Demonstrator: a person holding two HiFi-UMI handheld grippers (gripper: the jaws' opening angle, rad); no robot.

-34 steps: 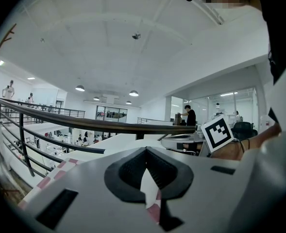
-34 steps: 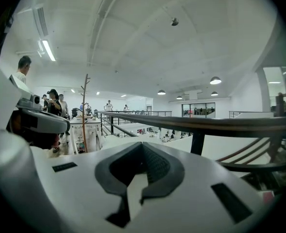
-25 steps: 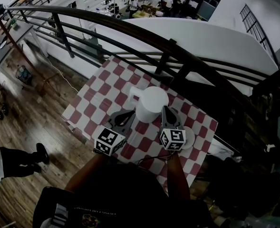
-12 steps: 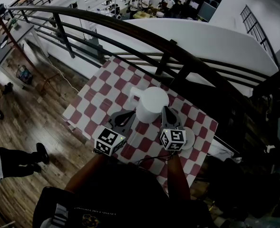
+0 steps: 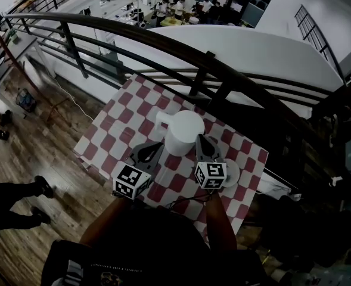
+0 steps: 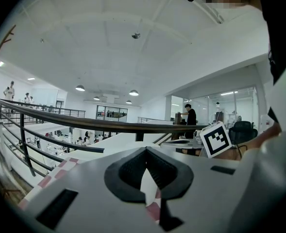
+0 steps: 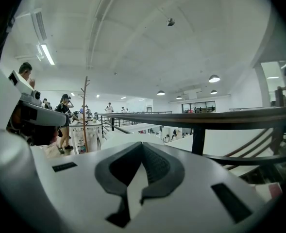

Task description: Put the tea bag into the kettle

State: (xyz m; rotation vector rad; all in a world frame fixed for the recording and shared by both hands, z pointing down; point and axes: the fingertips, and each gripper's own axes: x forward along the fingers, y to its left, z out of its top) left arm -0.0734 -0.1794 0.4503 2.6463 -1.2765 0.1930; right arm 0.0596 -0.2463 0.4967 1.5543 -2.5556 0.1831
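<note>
A white kettle (image 5: 182, 132) with a lid and handle stands mid-table on the red-and-white checked cloth (image 5: 120, 124). My left gripper (image 5: 156, 144) lies low on the cloth just left of the kettle, with its jaws together. My right gripper (image 5: 200, 138) rests against the kettle's right side, also shut. In the left gripper view the left gripper (image 6: 145, 150) has its dark pads (image 6: 128, 171) meeting, with only checked cloth showing below. The right gripper (image 7: 143, 145) looks the same in the right gripper view. No tea bag shows in any view.
A small white saucer (image 5: 232, 173) lies on the cloth beside the right gripper's marker cube. A black metal railing (image 5: 211, 70) runs close behind the table. Wooden floor (image 5: 38, 159) lies left of the table, where a person's legs (image 5: 17, 198) pass.
Both grippers hold their places beside the kettle. The head view has shifted a little, and the person on the floor at left has stepped on.
</note>
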